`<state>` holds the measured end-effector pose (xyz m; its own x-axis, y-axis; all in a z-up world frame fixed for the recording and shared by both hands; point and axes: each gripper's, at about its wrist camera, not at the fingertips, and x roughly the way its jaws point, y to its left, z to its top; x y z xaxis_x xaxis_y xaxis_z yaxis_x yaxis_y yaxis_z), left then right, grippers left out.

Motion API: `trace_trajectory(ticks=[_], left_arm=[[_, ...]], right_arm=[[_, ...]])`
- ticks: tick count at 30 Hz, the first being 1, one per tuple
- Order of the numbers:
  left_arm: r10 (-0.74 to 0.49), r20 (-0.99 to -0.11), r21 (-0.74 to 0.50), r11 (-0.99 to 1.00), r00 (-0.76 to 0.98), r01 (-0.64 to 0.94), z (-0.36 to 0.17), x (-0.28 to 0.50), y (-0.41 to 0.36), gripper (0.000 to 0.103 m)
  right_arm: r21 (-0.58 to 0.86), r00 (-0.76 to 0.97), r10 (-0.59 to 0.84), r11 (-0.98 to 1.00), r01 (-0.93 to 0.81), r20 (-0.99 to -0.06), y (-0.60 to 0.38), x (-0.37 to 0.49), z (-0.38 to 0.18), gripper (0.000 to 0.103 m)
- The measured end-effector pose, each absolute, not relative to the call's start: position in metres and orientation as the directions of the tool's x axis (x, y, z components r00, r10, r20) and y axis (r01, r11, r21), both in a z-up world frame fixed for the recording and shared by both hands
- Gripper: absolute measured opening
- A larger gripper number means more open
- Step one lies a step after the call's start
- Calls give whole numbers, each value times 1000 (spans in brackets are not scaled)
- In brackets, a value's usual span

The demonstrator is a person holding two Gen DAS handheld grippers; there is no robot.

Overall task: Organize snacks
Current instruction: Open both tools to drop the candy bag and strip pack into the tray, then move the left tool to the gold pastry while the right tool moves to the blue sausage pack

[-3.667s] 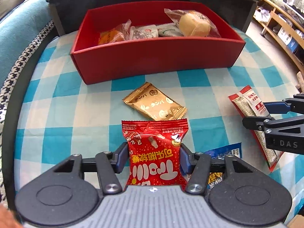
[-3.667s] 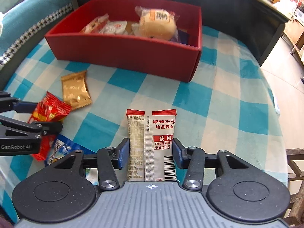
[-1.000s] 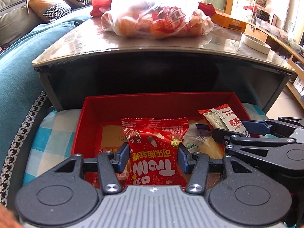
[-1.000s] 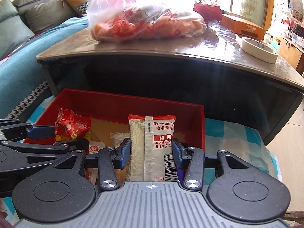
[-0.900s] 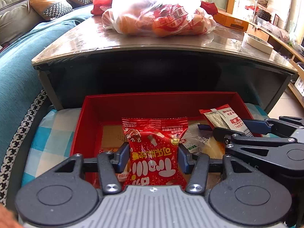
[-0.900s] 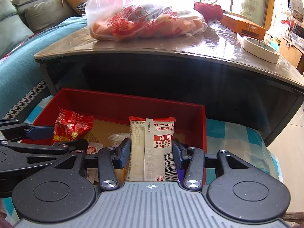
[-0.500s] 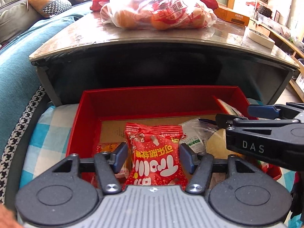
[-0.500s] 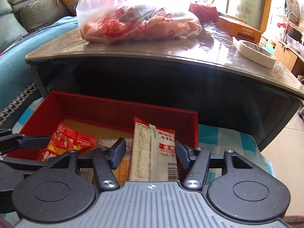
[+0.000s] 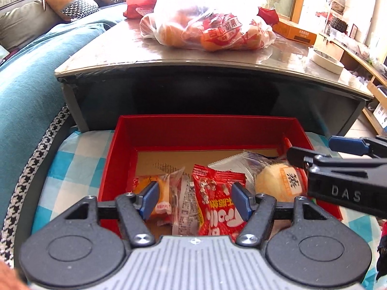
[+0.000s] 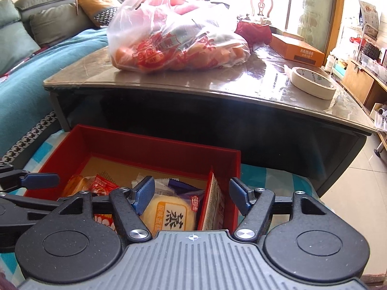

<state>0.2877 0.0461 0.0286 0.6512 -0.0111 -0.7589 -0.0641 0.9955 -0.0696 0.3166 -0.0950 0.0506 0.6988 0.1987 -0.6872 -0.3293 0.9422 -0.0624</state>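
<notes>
Over red box [image 9: 116,154]: left gripper [image 9: 194,199] fingers apart, red packet [image 9: 219,205] loose between; right gripper [image 10: 192,194] fingers apart.

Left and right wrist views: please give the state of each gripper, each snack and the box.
left gripper: open, above the box.
right gripper: open, above the box.
red candy packet: released, lying in the box.
spicy strip packet: released, standing on edge against the right wall.
bun packet: sealed, lying in the box.
red box: open-topped, partly filled.
</notes>
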Motion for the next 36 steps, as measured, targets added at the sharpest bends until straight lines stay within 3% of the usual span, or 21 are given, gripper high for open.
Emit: trace_trajectory(ticks=[14, 26, 31, 34, 36], left_arm=[[-27, -779, -79, 995, 626, -55, 29, 241, 50, 97], [-151, -874, -238, 962, 462, -135, -16, 210, 52, 97], [-132, -895, -243, 945, 426, -219, -34, 209, 42, 97], [-107, -898, -245, 927, 427, -283, -42, 215, 37, 103], [-58, -900, -196, 939, 432, -281, -41, 221, 26, 103]], right_arm=[[-35, 657, 243, 925, -380, -714, -100, 258, 55, 77], [-27, 589, 251, 907, -421, -768, -108, 211, 44, 77], [-1, 582, 273, 904, -426, -766, -119, 207, 47, 78], [20, 572, 288, 904, -428, -768, -125, 206, 48, 78], [36, 565, 301, 902, -431, -769, -129, 206, 49, 78]])
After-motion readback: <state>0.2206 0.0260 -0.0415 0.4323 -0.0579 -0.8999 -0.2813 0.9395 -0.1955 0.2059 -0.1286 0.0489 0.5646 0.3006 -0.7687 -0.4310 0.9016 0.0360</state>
